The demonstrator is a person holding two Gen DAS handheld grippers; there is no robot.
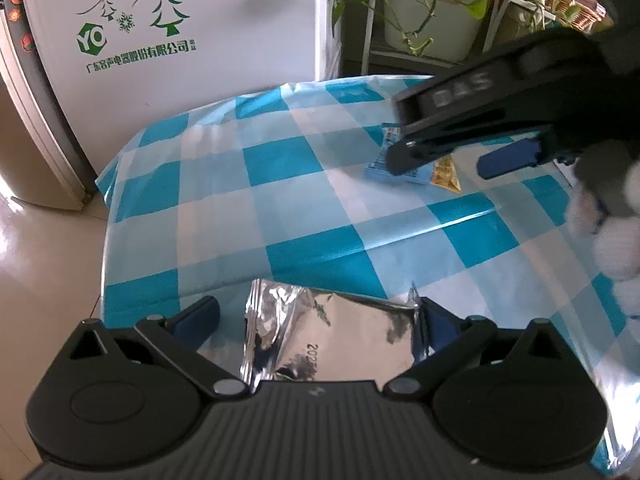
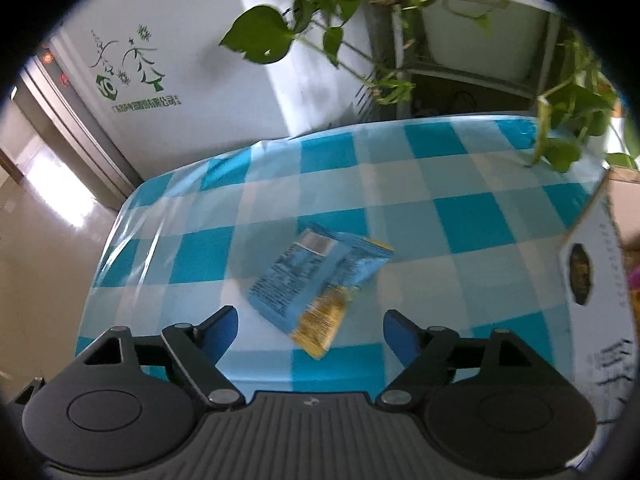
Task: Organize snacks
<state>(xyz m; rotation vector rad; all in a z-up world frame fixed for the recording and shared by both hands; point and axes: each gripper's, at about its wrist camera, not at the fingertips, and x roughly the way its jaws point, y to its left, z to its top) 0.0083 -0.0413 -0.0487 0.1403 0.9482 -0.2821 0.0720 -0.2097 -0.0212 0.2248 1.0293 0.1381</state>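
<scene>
Two grippers: left gripper (image 1: 318,330) jaws spread around silver packet (image 1: 332,340), grip unclear; right gripper (image 2: 310,330) jaws released, should center over blue snack packet (image 2: 316,276) on bench (image 2: 400,184) before closing.

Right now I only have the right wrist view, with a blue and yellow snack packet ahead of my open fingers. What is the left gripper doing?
Observer: The left gripper has a silver foil packet between its fingers.
Operator: Is it clamped?
Observer: One pad meets the packet's edge; the other pad stands clear.
Operator: Can you see my gripper from there?
Observer: Yes, the right gripper hangs over the blue and yellow packet, covering part of it.
</scene>
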